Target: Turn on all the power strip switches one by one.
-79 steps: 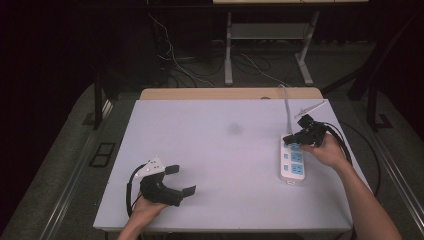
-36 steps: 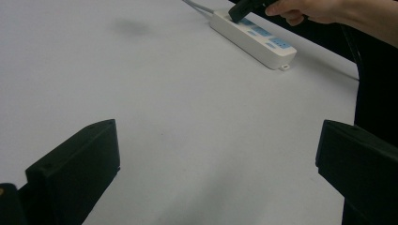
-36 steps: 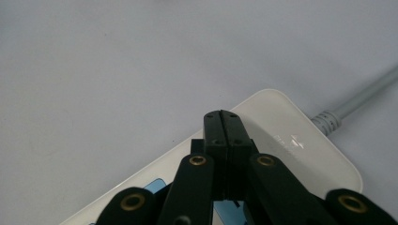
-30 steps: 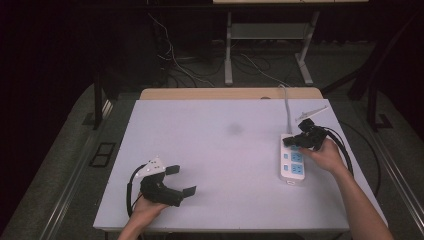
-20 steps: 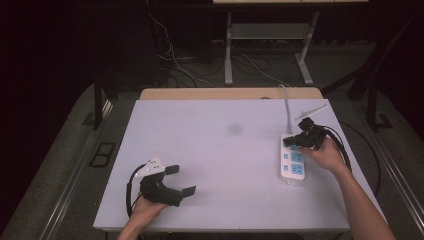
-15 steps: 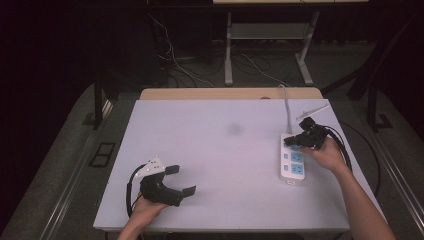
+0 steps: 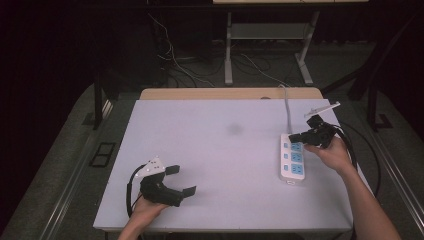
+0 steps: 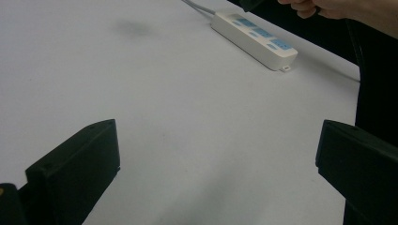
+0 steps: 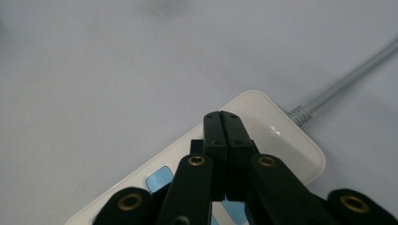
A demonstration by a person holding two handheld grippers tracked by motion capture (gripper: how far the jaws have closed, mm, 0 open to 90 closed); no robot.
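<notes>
Over on the right side of the white table (image 7: 220,150), the right gripper (image 7: 295,138) hung over the cord end of the white power strip (image 7: 293,157), its jaws pressed flat together with nothing between them. From its own camera the tips sat above the strip's bare end, near the blue button (image 9: 159,177) and the grey cord (image 9: 347,77). The left gripper (image 7: 181,179) rested near the front edge, jaws spread wide, well apart from the strip.

Power strip (image 7: 293,159) near table (image 7: 220,150) right edge, right gripper (image 7: 295,137) over, perhaps touching, its far end, left gripper (image 7: 182,180) front-left
</notes>
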